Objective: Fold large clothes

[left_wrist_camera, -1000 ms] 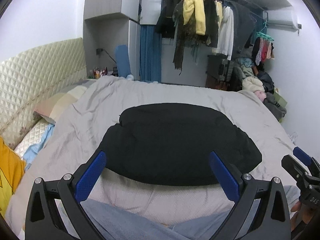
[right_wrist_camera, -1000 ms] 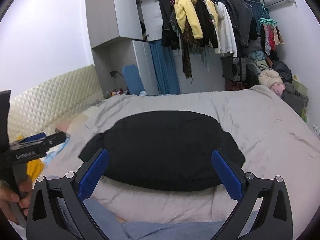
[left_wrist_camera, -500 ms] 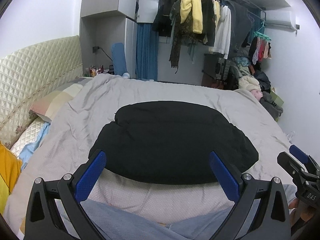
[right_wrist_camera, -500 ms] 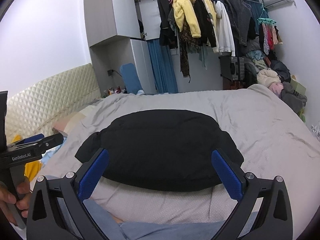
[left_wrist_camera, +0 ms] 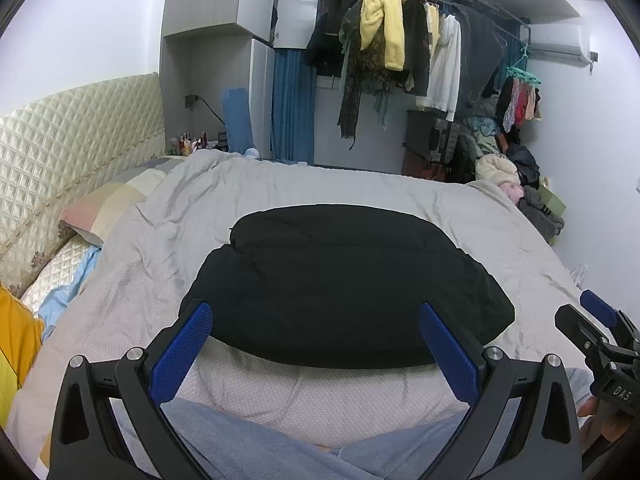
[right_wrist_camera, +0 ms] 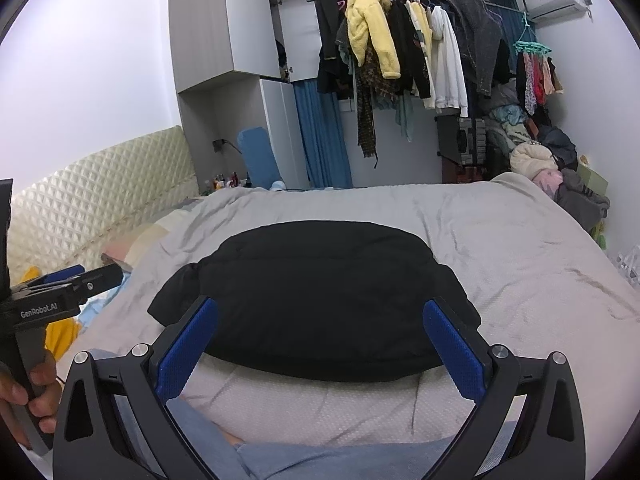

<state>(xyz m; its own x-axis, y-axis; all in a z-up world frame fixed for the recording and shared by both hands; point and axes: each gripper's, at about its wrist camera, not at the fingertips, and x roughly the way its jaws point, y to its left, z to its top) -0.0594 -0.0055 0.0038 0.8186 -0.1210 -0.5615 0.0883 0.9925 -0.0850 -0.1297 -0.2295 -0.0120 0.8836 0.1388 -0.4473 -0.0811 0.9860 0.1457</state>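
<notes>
The black garment point(left_wrist_camera: 344, 288) lies flat on the grey bedcover point(left_wrist_camera: 360, 188), straight ahead of both of your grippers and beyond their fingertips. Its long axis runs left to right across your view, so you face one long edge.

Your left gripper point(left_wrist_camera: 316, 332) is released, jaws spread wide and holding nothing. Your right gripper point(right_wrist_camera: 320, 328) is in the same condition: spread wide, empty. Neither touches the cloth; both hover above the near edge of the bed, side by side and pointing the same way.

In the left wrist view, the garment's left end point(left_wrist_camera: 196, 300) sits just beyond the left finger, and the right end point(left_wrist_camera: 496, 312) extends past the right finger. In the right wrist view, the right end point(right_wrist_camera: 460, 304) lies close to the right finger, and a small lobe point(right_wrist_camera: 172, 300) protrudes at the left end.

Judgement: the left gripper is nearer the left end and the right gripper nearer the right end. A symmetric grasp of the near long edge, one corner per gripper, suits this layout. Whether the cloth is already doubled cannot be determined; the dark fabric hides its layers.
</notes>
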